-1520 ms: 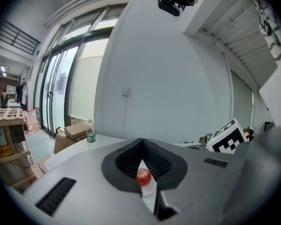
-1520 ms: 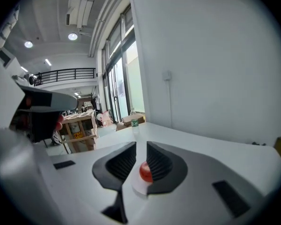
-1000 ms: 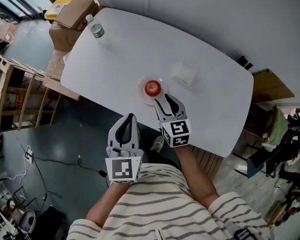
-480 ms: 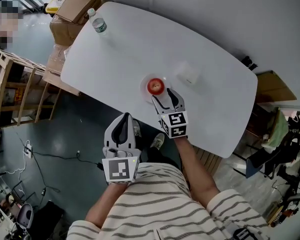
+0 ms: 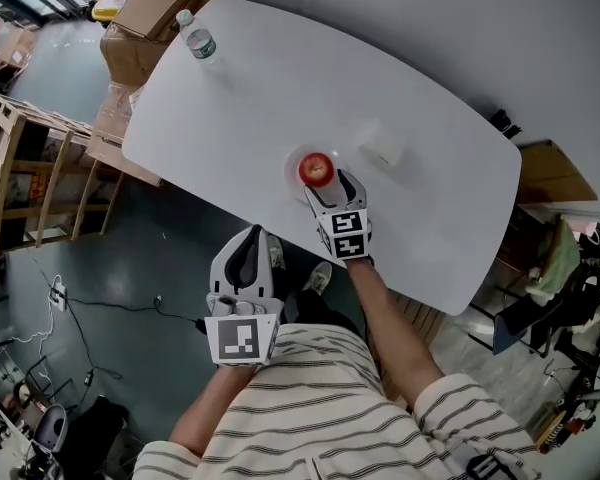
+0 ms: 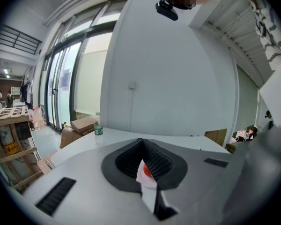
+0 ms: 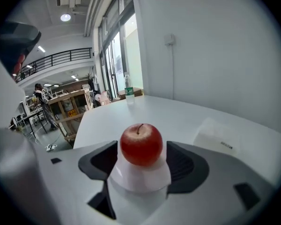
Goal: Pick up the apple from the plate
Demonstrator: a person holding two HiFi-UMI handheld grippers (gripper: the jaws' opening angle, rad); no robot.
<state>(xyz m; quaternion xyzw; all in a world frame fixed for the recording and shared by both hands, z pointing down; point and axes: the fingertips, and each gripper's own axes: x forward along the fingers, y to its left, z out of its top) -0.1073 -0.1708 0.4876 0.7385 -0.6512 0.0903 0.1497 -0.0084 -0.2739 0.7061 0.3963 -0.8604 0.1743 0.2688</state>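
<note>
White tabletop [image 5: 260,78] now has the right hand-held gripper [image 5: 337,186] closer in and lower than a second ago. Its jaws are opening wide, with the one apple [image 5: 316,169], on the one plate [image 5: 293,161], between them but untouched, so the grasp looks ready to close. The left hand-held gripper [image 5: 252,240] hangs off the near edge, clenched on nothing; also one water bottle [image 5: 197,40] and one flat white packet [image 5: 382,151].

White table [image 5: 260,78], rounded corners, surface clean and largely bare. A small white plate [image 5: 292,162] sits near the edge closest to the person, and a flat pale packet [image 5: 383,151] lies just beside it, apart from it. A clear plastic bottle [image 5: 197,40] with a green label stands upright near the far left corner, well apart from both.
</note>
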